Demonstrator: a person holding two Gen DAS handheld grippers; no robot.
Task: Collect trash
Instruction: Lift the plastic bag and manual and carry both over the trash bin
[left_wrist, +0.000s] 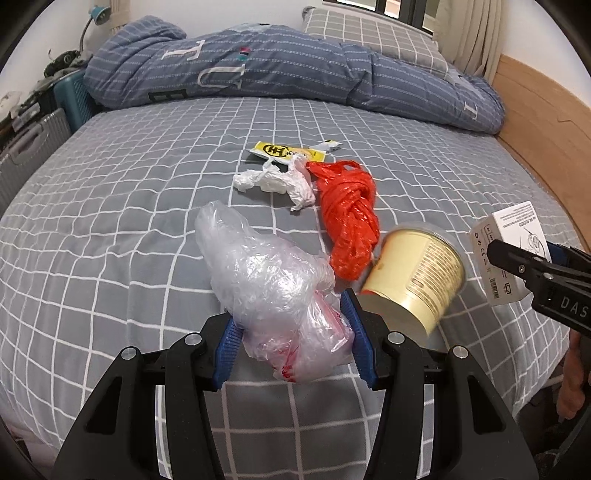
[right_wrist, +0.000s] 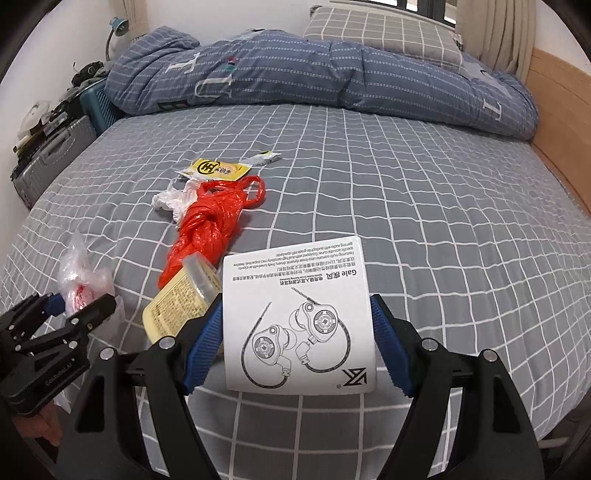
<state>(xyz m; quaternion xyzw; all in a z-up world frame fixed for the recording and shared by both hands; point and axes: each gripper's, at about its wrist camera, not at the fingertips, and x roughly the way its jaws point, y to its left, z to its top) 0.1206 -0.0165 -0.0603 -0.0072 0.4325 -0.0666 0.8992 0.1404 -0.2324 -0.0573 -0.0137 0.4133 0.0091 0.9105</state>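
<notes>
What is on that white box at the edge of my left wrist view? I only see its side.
Observer: The white box has a line drawing of two earphones on its face.
Operator: Is the right tool holding it properly?
Observer: Yes, the right tool grips it from both sides.
Operator: Any words on it?
Observer: "Gale" is printed beside the drawing, upside down in the right wrist view.

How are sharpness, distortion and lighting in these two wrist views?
Left wrist view: strong fisheye bending of the sheet's grid, dark vignette corners, the cup smeared by motion blur, the clear bag in the left gripper sharp. Right wrist view: same bending, even soft light, no harsh glare; the box in the right gripper crisp enough to read.
</notes>
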